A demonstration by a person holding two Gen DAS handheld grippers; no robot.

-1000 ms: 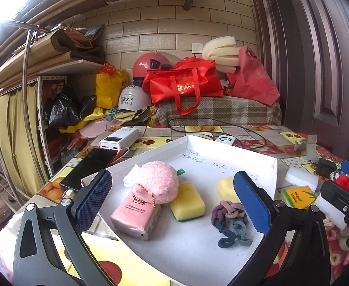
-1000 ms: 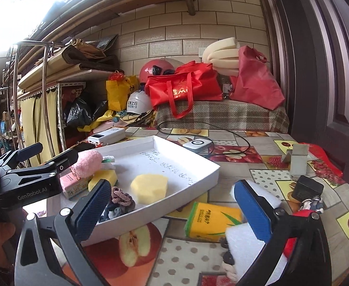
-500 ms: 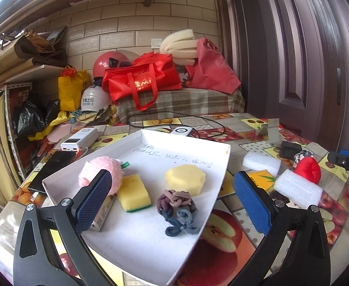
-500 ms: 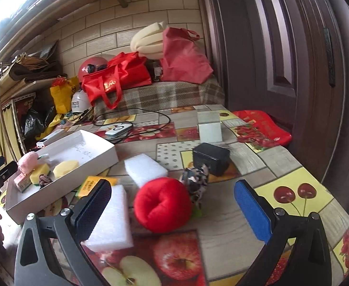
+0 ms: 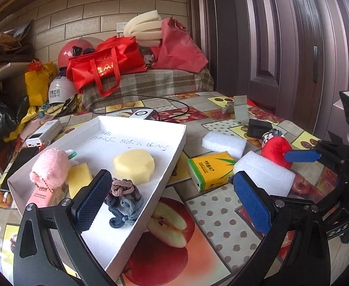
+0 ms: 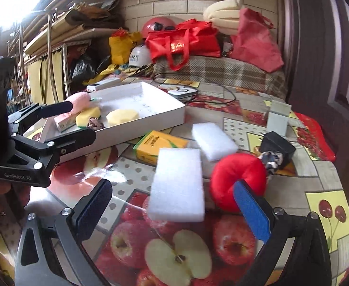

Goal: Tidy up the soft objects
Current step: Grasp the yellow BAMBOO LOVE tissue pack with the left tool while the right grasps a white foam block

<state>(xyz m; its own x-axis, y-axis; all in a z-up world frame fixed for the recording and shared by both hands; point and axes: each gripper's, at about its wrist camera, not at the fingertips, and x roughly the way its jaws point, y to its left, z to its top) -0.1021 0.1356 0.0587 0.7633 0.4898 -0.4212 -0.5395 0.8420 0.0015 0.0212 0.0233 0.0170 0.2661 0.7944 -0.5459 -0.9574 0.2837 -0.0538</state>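
A white tray [image 5: 138, 217] holds a pink plush [image 5: 50, 166], a yellow sponge [image 5: 79, 178], a round yellow sponge [image 5: 134, 165] and a bundle of hair ties [image 5: 124, 200]. On the table lie two white foam blocks [image 6: 178, 186] [image 6: 212, 140], a yellow tissue pack [image 6: 160, 145] and a red plush apple [image 6: 237, 176]. My left gripper [image 5: 172, 202] is open and empty over the tray's near right rim. My right gripper [image 6: 172, 212] is open and empty, low over the near foam block, with its right finger in front of the red apple.
A black charger [image 6: 278, 146], a patterned scrunchie [image 6: 272, 160] and a grey stand [image 6: 278, 119] sit behind the apple. A cable and white device [image 6: 182, 93] lie behind the tray. A power bank [image 5: 43, 134] and phone lie left of it. Bags and helmets crowd the back.
The left gripper has swung right, from over the tray toward the items beside it. The right gripper swung right to the apple, then back left over the near foam block.
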